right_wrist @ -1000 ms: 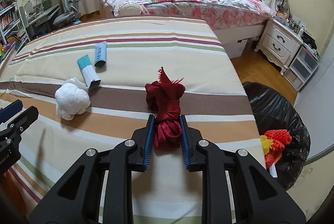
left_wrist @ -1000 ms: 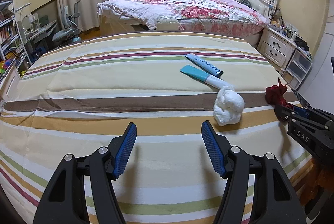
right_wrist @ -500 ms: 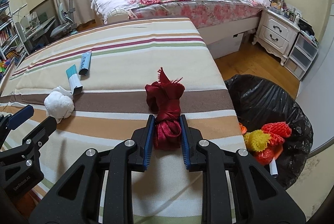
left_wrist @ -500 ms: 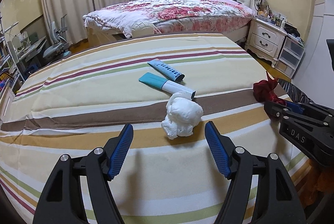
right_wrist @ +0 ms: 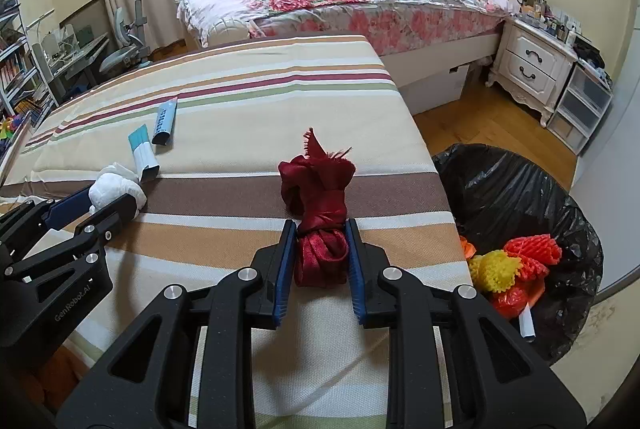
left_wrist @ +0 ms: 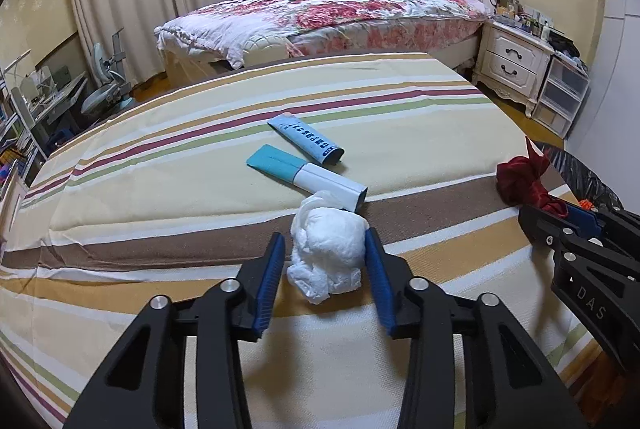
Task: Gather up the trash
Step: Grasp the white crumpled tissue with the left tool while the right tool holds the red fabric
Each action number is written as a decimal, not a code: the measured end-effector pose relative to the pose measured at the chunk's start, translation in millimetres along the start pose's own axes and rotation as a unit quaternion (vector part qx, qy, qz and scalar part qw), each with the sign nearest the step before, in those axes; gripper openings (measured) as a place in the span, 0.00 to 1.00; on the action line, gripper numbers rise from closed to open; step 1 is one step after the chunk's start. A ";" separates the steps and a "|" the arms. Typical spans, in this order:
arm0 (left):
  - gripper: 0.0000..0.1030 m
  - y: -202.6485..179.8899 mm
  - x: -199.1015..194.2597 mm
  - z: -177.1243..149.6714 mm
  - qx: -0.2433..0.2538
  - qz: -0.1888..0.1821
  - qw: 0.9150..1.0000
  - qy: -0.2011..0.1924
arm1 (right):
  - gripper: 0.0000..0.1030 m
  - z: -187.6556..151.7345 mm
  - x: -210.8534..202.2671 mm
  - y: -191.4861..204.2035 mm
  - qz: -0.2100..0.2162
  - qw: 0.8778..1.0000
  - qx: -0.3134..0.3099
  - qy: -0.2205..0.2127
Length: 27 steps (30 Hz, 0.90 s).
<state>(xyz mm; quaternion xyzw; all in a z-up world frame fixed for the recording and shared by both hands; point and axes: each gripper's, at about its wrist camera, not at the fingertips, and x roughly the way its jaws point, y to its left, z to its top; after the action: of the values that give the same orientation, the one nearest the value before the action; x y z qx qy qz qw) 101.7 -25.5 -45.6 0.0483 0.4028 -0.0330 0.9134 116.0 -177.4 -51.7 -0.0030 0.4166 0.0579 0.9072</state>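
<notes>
On the striped bed (left_wrist: pixel 168 165), left tongs (left_wrist: pixel 325 261) are straddling the white tissue wad (left_wrist: pixel 328 253), blades apart, not yet pinching. Right tongs (right_wrist: pixel 321 257) are gripping the red cloth bundle (right_wrist: pixel 320 205), likely bound for the black trash bag (right_wrist: pixel 516 189) just beside the bed.

Left tongs (left_wrist: pixel 325 261): jaws parted, blue pads flanking a white wad, right pad touching it, left pad just clear. Right tongs (right_wrist: pixel 320 253): jaws clamped on a red bundle, both pads pressed against its sides, held level.
</notes>
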 end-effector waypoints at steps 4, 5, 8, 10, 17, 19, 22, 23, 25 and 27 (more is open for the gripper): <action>0.32 0.0 -0.7 -1.1 0.001 -0.001 1.000 -0.001 | 0.24 -1.1 -0.1 2.2 -0.008 1.000 -0.006 -0.001; 0.32 0.9 -0.9 -1.5 0.000 -0.002 1.000 -0.001 | 0.24 -1.6 -0.3 2.9 -0.009 1.000 -0.007 -0.001; 0.31 1.3 -1.7 -2.2 -0.001 -0.002 1.000 -0.002 | 0.23 -2.2 -0.8 3.8 -0.010 1.000 -0.008 -0.001; 0.31 0.7 -1.9 -2.5 0.000 -0.001 1.000 -0.003 | 0.24 -2.3 -0.6 4.3 -0.013 1.000 -0.010 -0.002; 0.30 2.8 -4.1 -2.4 -0.004 -0.002 1.000 -0.004 | 0.23 -2.6 -0.7 4.9 -0.017 1.000 -0.014 -0.003; 0.30 3.0 -4.5 -2.3 -0.005 -0.002 1.000 -0.005 | 0.23 -2.5 -1.3 5.2 -0.018 1.000 -0.014 -0.004; 0.29 3.5 -4.8 -1.8 -0.006 -0.002 1.000 -0.005 | 0.23 -2.8 -2.5 5.7 -0.021 1.000 -0.013 -0.005; 0.29 4.0 -5.2 -1.8 -0.007 -0.003 1.000 -0.006 | 0.23 -2.8 -2.7 5.6 -0.021 1.000 -0.013 -0.005; 0.29 4.8 -6.2 -1.6 -0.009 -0.004 1.000 -0.006 | 0.22 -3.5 -3.6 5.0 -0.021 1.000 -0.010 -0.005; 0.29 6.2 -7.8 -1.8 -0.012 -0.007 1.000 -0.008 | 0.22 -3.7 -6.7 3.7 -0.021 1.000 -0.006 -0.009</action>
<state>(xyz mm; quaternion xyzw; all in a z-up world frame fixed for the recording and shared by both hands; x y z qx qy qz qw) 95.7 -19.0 -40.7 0.0346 0.3958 -0.0347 0.9170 108.5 -174.7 -48.9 -0.0164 0.4078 0.0407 0.9120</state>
